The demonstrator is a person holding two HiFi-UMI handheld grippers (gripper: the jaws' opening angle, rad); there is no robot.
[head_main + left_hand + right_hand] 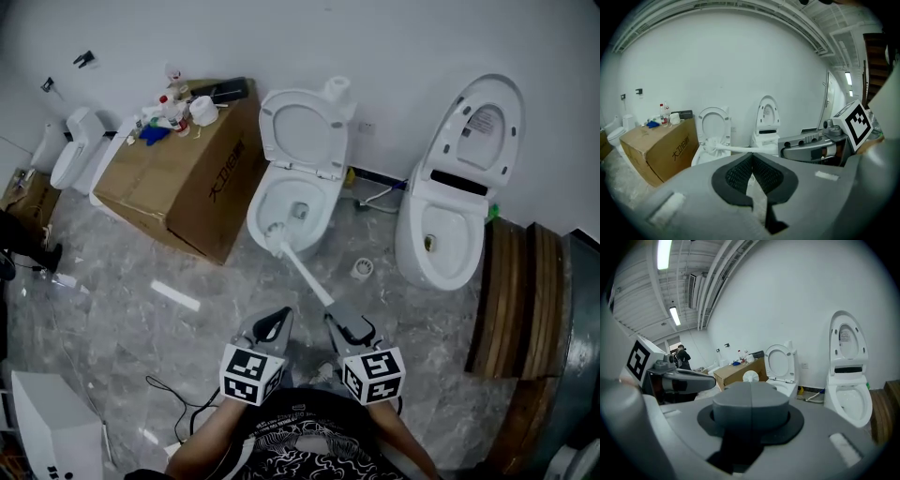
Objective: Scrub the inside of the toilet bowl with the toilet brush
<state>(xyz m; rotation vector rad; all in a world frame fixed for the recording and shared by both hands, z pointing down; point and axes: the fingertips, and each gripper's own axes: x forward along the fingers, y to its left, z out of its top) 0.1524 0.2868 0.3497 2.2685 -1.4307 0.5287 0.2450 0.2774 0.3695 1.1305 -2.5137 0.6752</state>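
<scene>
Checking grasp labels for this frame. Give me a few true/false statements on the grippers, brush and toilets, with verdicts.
1. The right gripper is shut on the handle of the toilet brush. True.
2. The left gripper grips the brush too. False: its jaws are together on nothing, beside the right gripper.
3. The brush's head is at the bowl of the left toilet. True.
4. Both toilets have their lids down. False: the left toilet and the right toilet both have them raised.
5. The cardboard box stands between the two toilets. False: it stands on the far side of the left toilet, away from the right one.
</scene>
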